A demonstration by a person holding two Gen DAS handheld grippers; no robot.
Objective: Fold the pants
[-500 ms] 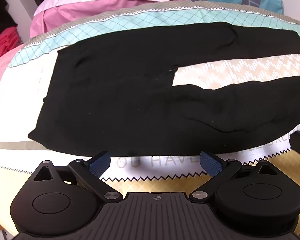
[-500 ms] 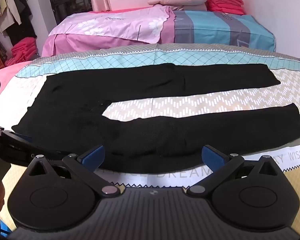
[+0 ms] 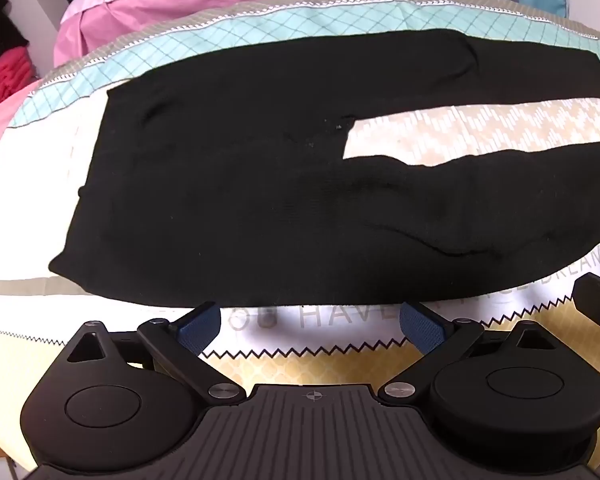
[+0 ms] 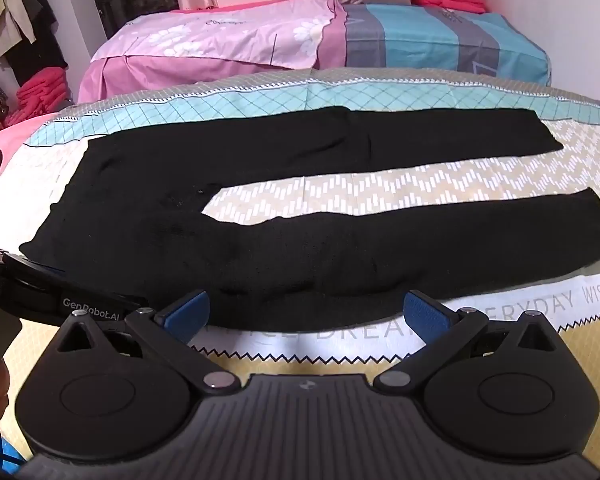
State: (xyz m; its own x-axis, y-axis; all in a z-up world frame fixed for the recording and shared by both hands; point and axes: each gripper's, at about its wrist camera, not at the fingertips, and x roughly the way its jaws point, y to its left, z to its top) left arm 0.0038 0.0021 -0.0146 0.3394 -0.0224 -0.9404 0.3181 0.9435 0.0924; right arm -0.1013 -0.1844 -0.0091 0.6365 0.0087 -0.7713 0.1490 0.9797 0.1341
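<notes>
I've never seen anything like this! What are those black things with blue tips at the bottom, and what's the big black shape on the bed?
Those are two grabbing tools that a person holds, one in each hand. Each has a little camera looking out over its two blue-tipped fingers. One picture comes from the left gripper, the other from the right gripper. The big black shape is a pair of pants, spread flat on a patterned bedsheet with the two legs apart. Both grippers are wide open near the closest pant leg, holding nothing. The pants are not folded yet.
</notes>
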